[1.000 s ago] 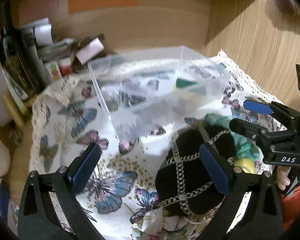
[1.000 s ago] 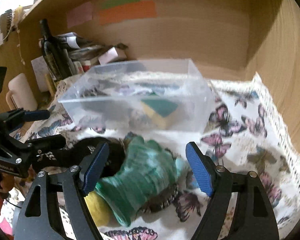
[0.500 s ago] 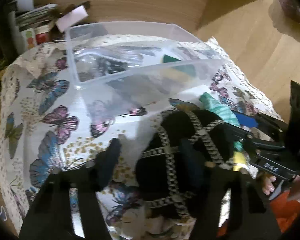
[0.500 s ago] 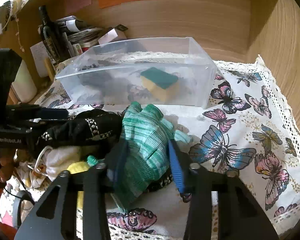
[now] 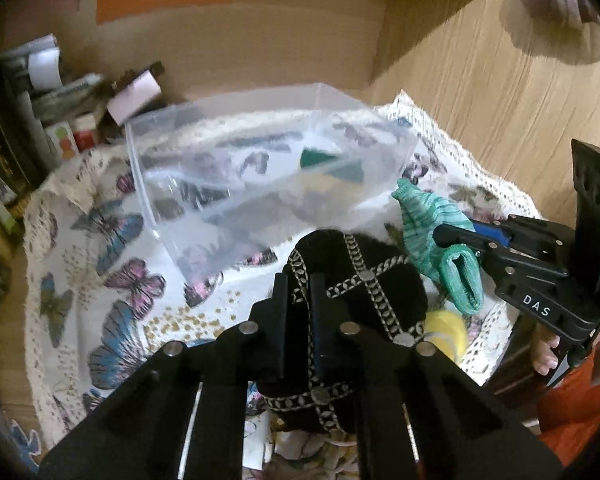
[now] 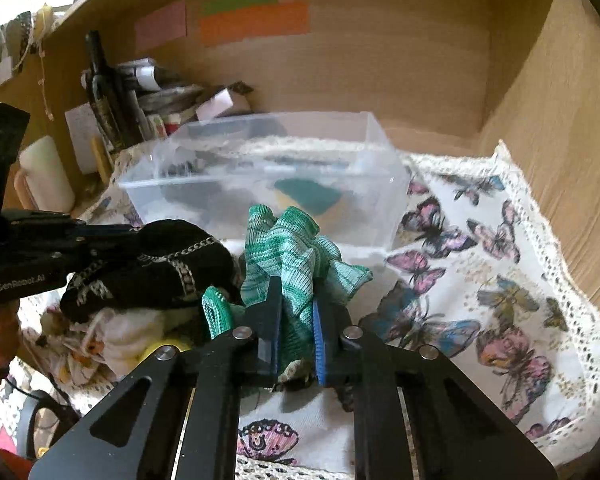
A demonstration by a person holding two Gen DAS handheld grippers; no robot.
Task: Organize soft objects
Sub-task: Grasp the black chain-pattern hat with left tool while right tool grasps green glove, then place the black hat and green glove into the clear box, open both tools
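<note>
From the left wrist view, the left gripper (image 5: 300, 320) is clenched on the black chain-patterned item (image 5: 364, 280), just in front of the clear plastic bin (image 5: 204, 192), which already holds a green-topped sponge (image 5: 332, 164); a yellow soft thing (image 5: 446, 330) waits on the butterfly cloth (image 5: 112, 280). The right wrist view shows what that one hides: the right gripper (image 6: 296, 332) pinches the green knit glove (image 6: 292, 252) (raised, near the bin's front wall), and a white bundle (image 6: 120, 334) sits under the black piece, so most sorting seems left.

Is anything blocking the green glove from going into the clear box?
Nothing visible. The right tongs hold the green glove just in front of the clear box, whose top is open. Only a sponge lies inside.
</note>
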